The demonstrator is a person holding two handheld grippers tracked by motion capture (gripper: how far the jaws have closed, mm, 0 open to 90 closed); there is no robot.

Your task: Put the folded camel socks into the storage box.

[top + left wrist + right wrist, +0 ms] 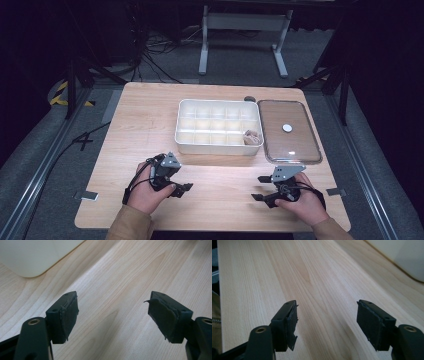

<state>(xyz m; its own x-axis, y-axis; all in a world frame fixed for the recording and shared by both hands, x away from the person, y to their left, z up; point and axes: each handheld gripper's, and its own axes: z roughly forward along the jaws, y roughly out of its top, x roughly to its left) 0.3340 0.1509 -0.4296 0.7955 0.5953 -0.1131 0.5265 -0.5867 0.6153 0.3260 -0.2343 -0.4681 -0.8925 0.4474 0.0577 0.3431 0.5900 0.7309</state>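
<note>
A white compartment box (218,126) sits mid-table, with a small brown item (251,136) in its front right cell. Its clear lid (290,131) lies flat to the right, a white knob (287,128) at its centre. My left gripper (184,188) rests near the table's front left, jaws pointing right; in the left gripper view it (113,315) is open over bare wood, the box corner (35,257) ahead. My right gripper (260,188) rests at the front right, jaws pointing left. It (327,322) is open with nothing between the pads.
The wooden table (145,115) has bare room on the left and along the front. A small dark disc (249,98) lies behind the box. Beyond the table stand a white frame (245,30) and floor cables (155,55). Metal rails run along both sides.
</note>
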